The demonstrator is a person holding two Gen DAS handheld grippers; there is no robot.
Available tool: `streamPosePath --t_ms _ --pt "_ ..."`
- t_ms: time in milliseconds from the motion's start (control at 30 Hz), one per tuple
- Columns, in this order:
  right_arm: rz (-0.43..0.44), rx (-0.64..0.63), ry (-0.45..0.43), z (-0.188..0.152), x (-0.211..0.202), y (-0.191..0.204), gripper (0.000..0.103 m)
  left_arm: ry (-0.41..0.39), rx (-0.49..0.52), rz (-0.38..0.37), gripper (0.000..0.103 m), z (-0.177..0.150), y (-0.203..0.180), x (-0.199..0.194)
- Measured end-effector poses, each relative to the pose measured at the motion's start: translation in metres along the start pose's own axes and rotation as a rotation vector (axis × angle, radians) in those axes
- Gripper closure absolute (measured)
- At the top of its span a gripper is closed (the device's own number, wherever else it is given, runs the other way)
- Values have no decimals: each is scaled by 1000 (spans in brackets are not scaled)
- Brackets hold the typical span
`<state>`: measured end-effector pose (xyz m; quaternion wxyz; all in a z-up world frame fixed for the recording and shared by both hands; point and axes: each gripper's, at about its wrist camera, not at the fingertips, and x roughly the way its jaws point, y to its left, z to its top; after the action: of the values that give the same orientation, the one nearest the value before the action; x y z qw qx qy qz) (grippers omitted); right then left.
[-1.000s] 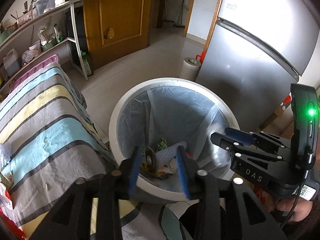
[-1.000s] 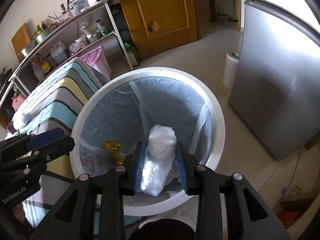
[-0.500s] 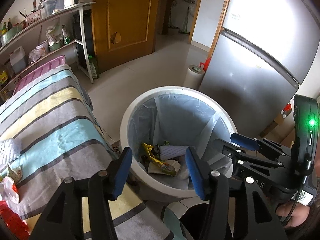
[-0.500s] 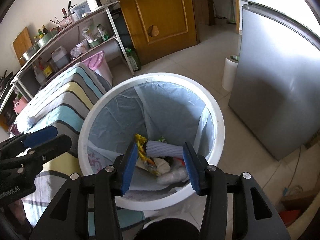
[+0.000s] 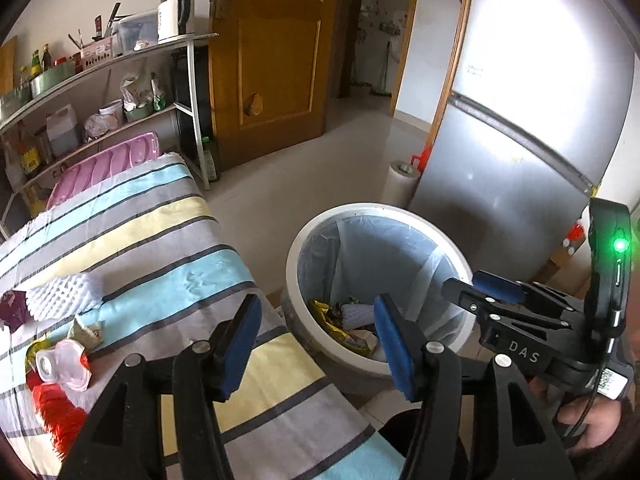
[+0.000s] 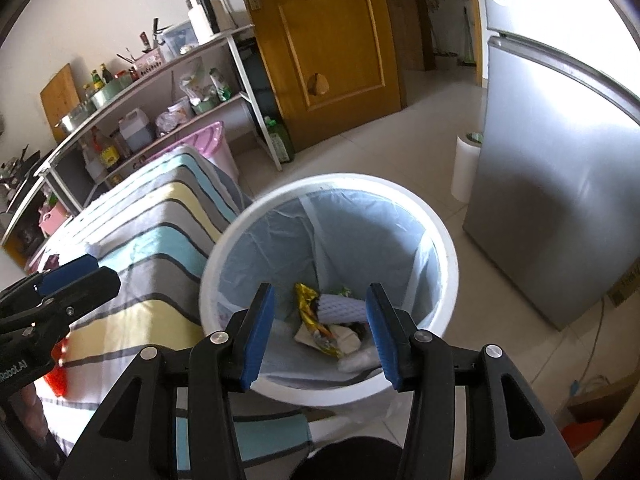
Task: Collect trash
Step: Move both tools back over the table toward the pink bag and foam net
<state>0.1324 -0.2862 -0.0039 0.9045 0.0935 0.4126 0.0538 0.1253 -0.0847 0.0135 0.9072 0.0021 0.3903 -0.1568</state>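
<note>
Kitchen floor, white bin [image 6: 448, 248] beside the striped table [image 5: 120, 240]. My left gripper [image 5: 316, 336] and right gripper [image 6: 320, 328] had just been opening and hung empty; both bits I'd carried now lay in the bin.

I note the bin [image 6: 448, 264]: white plastic, smooth, lined with thin translucent film. The fridge [image 6: 552, 216] is brushed grey metal with a dull sheen. The door [image 6: 332, 48] is varnished wood, glossy. The striped cover [image 5: 132, 240] is matt woven cloth. The floor [image 5: 320, 168] is pale tile, semi-gloss. The foam net [image 5: 60, 296] is white and ribbed.
</note>
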Motion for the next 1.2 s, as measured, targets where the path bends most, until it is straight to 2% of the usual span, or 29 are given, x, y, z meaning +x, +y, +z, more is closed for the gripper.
streamPosePath --t_ms 300,667,1000,1200 --pt "60 -57 -52 5 -14 37 54 -55 -41 38 40 -8 30 -33" --pt "182 -144 -94 9 -15 99 54 -106 -100 145 38 -24 83 -64" --pt "272 -274 -69 11 1 165 53 -139 -208 238 35 -41 151 -90" --pt "319 -338 -10 16 23 203 53 -134 -261 279 32 -50 189 -96"
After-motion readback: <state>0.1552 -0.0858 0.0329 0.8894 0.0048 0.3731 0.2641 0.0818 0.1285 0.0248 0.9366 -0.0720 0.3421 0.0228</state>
